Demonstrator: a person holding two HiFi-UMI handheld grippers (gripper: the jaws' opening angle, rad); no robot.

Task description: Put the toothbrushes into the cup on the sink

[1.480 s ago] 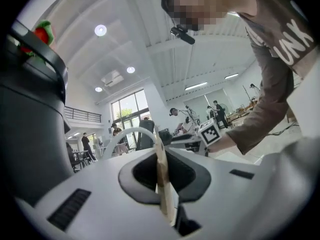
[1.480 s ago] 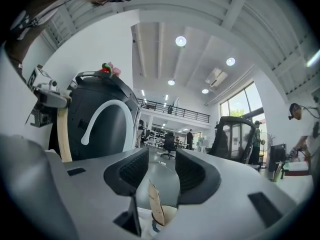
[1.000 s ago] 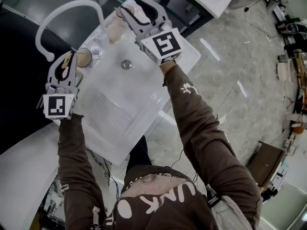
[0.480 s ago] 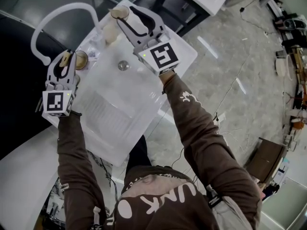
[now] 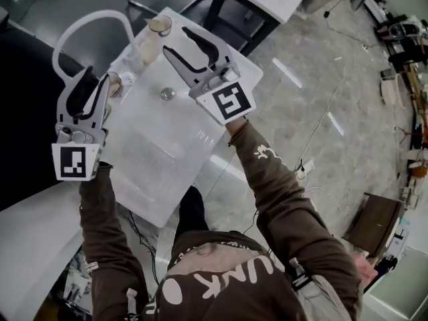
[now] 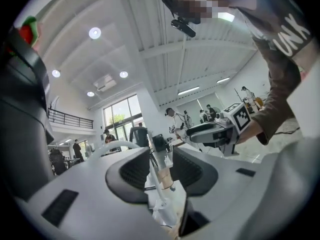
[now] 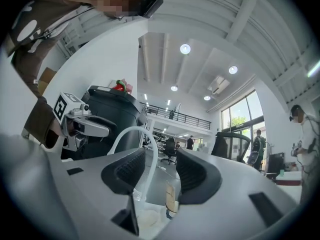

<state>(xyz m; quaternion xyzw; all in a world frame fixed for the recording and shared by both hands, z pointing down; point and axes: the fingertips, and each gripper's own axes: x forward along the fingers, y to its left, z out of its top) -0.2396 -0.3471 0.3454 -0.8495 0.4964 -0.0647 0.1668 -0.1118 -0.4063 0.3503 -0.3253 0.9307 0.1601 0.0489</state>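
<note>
Jaws on the left gripper (image 5: 95,77) are opening, and the left gripper view shows the ribbed pads well apart with nothing pressed between them. The right gripper (image 5: 175,39) is the same: its jaws are opening and hold nothing, and the right gripper view shows only the thin white arched faucet (image 7: 152,159) and a cup beyond the gap.

No toothbrush can be made out for certain in any view, so its long axis cannot be read, nor whether one already stands in a cup.

What does show is where the cups sit on the white rectangular sink (image 5: 154,152). A round tan cup (image 5: 115,83) stands on the sink's left rim, just beside the left gripper's jaw tips on the basin side. Whether it touches them cannot be told. A clear cup with a tan band (image 5: 160,25) stands at the sink's far corner, ahead of the right gripper's jaw tips and apart from them.

My reading is that the left gripper is the nearer one for the tan cup, whose mouth lies a little to the right of its tips, and that the right gripper is nearer the clear cup. Any brush would have to go in end-first, with its length roughly upright over the rim.
</note>
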